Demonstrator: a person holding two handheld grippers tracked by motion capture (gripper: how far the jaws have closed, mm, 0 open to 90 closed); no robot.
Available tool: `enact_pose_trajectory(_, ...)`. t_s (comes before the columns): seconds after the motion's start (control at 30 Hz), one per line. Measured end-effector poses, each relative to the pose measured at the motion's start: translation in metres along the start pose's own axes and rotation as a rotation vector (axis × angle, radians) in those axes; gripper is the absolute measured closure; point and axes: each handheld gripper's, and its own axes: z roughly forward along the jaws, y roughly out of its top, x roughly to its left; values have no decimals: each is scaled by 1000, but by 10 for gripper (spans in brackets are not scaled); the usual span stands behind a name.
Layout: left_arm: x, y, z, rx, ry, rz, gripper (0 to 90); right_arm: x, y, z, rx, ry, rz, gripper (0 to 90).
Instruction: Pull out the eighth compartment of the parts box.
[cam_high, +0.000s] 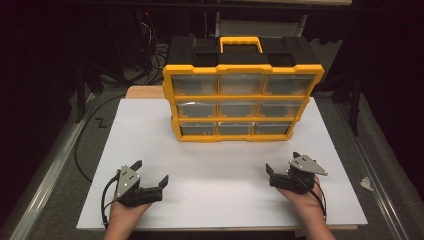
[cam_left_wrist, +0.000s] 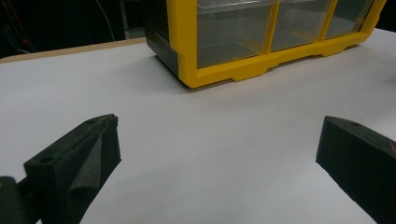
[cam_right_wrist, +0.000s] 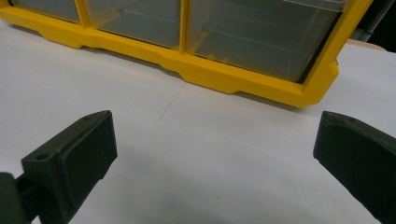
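Note:
A yellow and black organiser box (cam_high: 241, 89) with three rows of clear drawers stands upright at the back middle of the white board (cam_high: 220, 165). My left gripper (cam_high: 150, 171) rests near the board's front left, open, nothing between its jaws. My right gripper (cam_high: 282, 162) rests at the front right, open and empty too. In the left gripper view the box's lower left corner (cam_left_wrist: 261, 42) lies ahead, beyond the gripper (cam_left_wrist: 217, 140). The right gripper view has the box's bottom drawers (cam_right_wrist: 224, 32) ahead of the gripper (cam_right_wrist: 215, 140).
The white board lies on a grey table with metal rails (cam_high: 47, 175) along both sides. Cables (cam_high: 90, 145) trail at the left. A small white scrap (cam_high: 366, 183) lies off the board at the right. Bare board stretches between the grippers and the box.

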Motion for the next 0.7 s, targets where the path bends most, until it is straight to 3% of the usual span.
enact_pose_trajectory(0.27, 0, 0, -1, -5, -3, -6, 7, -4, 10, 18, -21, -27, 15, 8)
enact_pose_trajectory(0.7, -2, -1, -1, -11, 3, -9, 6, -8, 23, 46, -6, -68, -30, 8)
